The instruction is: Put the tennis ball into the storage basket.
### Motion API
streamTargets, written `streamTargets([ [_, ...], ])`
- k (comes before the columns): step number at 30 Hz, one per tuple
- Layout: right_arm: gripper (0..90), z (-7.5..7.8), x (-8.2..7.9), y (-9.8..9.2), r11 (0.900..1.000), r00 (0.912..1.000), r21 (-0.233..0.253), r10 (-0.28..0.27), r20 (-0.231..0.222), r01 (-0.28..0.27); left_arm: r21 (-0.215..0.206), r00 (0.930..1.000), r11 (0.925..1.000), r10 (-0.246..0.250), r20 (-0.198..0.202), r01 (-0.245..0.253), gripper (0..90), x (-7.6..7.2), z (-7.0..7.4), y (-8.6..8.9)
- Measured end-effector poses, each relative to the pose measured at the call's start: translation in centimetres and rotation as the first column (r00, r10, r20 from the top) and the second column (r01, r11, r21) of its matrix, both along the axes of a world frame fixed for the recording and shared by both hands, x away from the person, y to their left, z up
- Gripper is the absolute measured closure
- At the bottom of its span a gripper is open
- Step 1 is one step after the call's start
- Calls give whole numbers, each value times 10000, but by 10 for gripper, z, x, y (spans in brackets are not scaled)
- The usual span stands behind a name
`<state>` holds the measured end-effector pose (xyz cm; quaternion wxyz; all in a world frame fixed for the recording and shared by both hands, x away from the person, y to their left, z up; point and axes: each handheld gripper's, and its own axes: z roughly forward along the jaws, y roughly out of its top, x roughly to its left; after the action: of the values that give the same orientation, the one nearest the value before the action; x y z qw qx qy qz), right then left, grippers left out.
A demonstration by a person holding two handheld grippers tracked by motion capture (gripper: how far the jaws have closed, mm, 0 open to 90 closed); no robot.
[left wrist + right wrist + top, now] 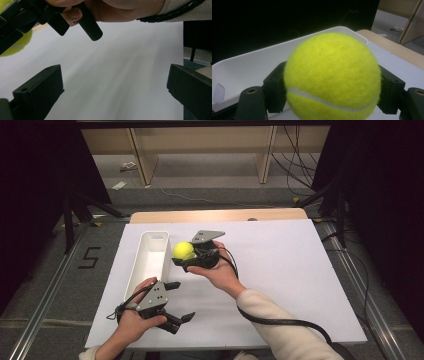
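A yellow tennis ball (pixel 183 250) is held in my right gripper (pixel 186 254), which is shut on it just right of a long white bin (pixel 148 257). In the right gripper view the ball (pixel 332 77) sits between the two black jaws, with the bin's (pixel 244 67) inside behind it. My left gripper (pixel 180 302) stands open near the table's front edge, nothing between its jaws. In the left gripper view its jaws stand wide apart over bare white board, and the ball (pixel 17 43) and the right hand (pixel 110 10) show at the top.
The white board (pixel 280 270) covers a wooden table (pixel 220 215). Black cables trail from both grippers. Wooden shelving (pixel 200 145) stands beyond the table, and dark frames stand at both sides.
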<state>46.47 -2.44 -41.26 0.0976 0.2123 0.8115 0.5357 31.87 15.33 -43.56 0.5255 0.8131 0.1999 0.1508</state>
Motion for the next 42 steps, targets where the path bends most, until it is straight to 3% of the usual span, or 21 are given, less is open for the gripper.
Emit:
streamTargets([
  [42, 264, 4, 0, 14, 9998, 9998, 31, 202, 68, -203, 6, 10000, 10000, 1, 10, -1, 1, 0, 0, 1],
])
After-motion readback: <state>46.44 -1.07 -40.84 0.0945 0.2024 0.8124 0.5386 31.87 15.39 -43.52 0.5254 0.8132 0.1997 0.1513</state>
